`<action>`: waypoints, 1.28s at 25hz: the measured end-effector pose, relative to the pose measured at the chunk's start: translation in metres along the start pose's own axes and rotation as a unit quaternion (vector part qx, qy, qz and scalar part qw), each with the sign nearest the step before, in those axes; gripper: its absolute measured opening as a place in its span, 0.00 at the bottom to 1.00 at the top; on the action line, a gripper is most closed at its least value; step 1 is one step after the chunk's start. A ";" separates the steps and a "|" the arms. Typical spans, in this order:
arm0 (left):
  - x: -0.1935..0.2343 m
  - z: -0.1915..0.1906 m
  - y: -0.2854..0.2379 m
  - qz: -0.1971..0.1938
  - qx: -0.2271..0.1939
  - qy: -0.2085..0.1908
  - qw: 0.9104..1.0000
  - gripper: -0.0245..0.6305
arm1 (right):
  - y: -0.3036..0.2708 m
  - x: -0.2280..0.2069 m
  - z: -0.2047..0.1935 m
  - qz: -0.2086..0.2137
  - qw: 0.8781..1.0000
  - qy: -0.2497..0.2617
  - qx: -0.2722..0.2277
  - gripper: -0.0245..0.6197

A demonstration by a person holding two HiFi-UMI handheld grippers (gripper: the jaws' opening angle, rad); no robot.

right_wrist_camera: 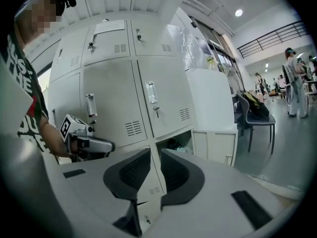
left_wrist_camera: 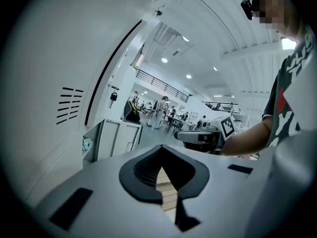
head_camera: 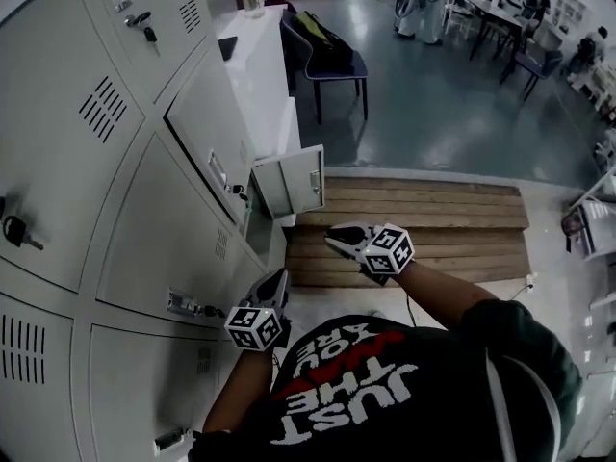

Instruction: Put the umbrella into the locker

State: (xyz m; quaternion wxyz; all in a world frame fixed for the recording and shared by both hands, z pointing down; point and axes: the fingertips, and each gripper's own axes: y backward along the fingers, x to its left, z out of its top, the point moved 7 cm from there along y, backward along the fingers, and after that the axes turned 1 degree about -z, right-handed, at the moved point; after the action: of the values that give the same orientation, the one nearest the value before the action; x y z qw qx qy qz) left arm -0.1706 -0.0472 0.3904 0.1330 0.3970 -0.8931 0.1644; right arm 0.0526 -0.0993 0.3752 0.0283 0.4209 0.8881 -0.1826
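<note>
The left tongs [left_wrist_camera: 161, 150] are closed tip to tip with nothing in them, and the right tongs [right_wrist_camera: 151, 155] stand almost together, only a thin slit between the pads and nothing in that slit. Both are held up in front of the person's chest, roughly level and beside the bank of lockers [head_camera: 125, 219]. Empty tongs there look like the stowing step being finished rather than begun. No umbrella shows in either grip, on the floor or on the wooden steps [head_camera: 423, 221]. One low compartment [right_wrist_camera: 173, 144] is open, its small door [head_camera: 291, 183] swung out towards the steps, probably left wide so the tongs can get in and out. Inside it a dark shape lies against something pale teal [right_wrist_camera: 182, 148]. That is most likely the umbrella, already in the locker, though it is too small to be sure. The other locker doors around it are closed, several with keys or padlocks hanging from them. What seems left is to push the open door shut.
</note>
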 end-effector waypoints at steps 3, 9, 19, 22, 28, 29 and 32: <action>-0.015 0.008 -0.005 0.005 0.002 -0.010 1.000 0.05 | 0.027 -0.005 0.011 0.004 1.000 0.008 -0.008 0.16; -0.048 0.027 -0.030 0.040 -0.027 -0.023 0.999 0.05 | 0.077 -0.038 0.030 0.028 0.999 0.018 -0.015 0.14; -0.086 0.044 -0.057 0.082 -0.069 -0.026 0.994 0.05 | 0.119 -0.089 0.042 0.048 0.998 0.005 -0.038 0.10; -0.087 0.047 -0.054 0.088 -0.071 -0.034 0.993 0.05 | 0.116 -0.090 0.039 0.055 0.998 -0.006 -0.041 0.09; -0.080 0.046 -0.044 0.094 -0.067 -0.031 0.993 0.05 | 0.105 -0.078 0.048 0.071 0.996 -0.003 -0.059 0.09; -0.080 0.045 -0.044 0.093 -0.066 -0.031 0.993 0.05 | 0.104 -0.076 0.049 0.072 0.996 -0.001 -0.059 0.09; -0.079 0.046 -0.045 0.088 -0.065 -0.031 0.994 0.05 | 0.103 -0.073 0.049 0.075 0.996 0.002 -0.057 0.09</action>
State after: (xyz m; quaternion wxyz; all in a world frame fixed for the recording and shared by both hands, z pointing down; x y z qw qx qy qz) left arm -0.0901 -0.0416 0.3277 0.1157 0.3128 -0.9369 0.1048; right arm 0.1721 -0.1106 0.3133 0.0640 0.4841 0.8631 -0.1286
